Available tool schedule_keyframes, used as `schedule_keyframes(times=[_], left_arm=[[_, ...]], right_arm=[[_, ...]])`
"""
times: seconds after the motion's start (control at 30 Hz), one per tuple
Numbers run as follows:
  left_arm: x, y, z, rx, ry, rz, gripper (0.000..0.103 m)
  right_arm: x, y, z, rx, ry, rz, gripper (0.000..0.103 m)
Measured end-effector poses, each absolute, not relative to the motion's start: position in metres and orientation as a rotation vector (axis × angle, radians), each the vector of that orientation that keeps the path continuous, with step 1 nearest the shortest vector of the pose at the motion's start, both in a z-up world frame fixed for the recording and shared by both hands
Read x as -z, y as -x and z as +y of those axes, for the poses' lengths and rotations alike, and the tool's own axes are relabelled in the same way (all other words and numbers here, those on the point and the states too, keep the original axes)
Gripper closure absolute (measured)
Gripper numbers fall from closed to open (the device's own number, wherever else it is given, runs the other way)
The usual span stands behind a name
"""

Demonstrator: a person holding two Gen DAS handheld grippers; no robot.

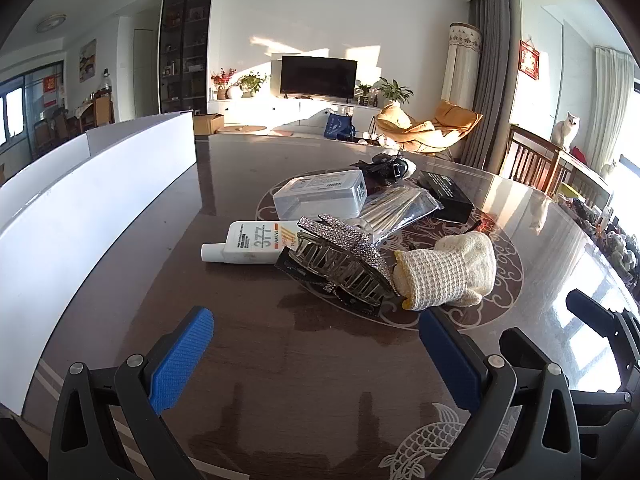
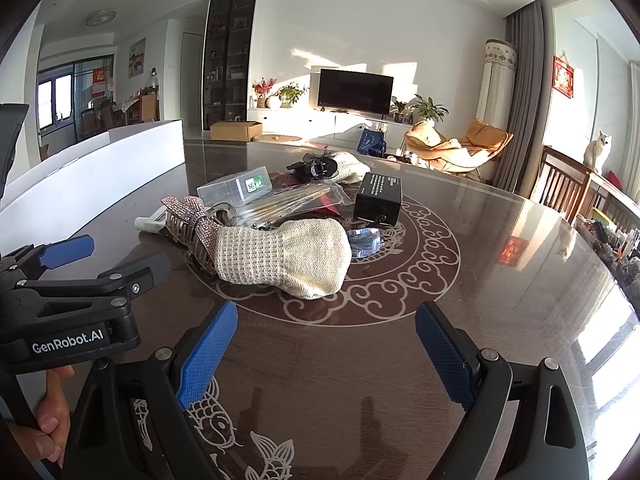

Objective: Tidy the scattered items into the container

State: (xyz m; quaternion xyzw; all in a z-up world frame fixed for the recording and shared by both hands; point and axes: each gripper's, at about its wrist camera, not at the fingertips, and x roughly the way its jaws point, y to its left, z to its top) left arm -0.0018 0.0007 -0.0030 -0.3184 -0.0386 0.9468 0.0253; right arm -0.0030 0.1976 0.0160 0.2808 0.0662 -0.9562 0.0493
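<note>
Both grippers, left gripper [image 1: 316, 354] and right gripper [image 2: 326, 354], hover with fingers spread and empty. Nothing looks tidied yet: the glove [image 2: 286, 258], hair clip [image 1: 340, 266], tube [image 1: 248, 242] and black box [image 2: 378, 198] lie heaped mid-table, apart from the white container [image 1: 100, 200].

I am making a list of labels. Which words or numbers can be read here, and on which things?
"GenRobot.AI": on the left gripper body.
"377": on the white tube.
Black box: white print, too small to read.
Clear case: sticker, unreadable.
Red wall hanging: unreadable.
</note>
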Motion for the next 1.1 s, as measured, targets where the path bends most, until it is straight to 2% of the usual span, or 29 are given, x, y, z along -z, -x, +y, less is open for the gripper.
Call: schedule_keyframes(times=[0.33, 1.1], left_arm=[[0.0028, 0.0034, 0.0021, -2.953, 0.989, -0.023, 0.0], [0.0024, 0.0021, 0.001, -2.954, 0.987, -0.048, 0.0]], right_arm=[[-0.016, 0.0028, 0.1968, 2.908, -0.859, 0.21, 0.012], [-0.016, 0.0024, 0.1963, 2.906, -0.86, 0.212, 0.012]])
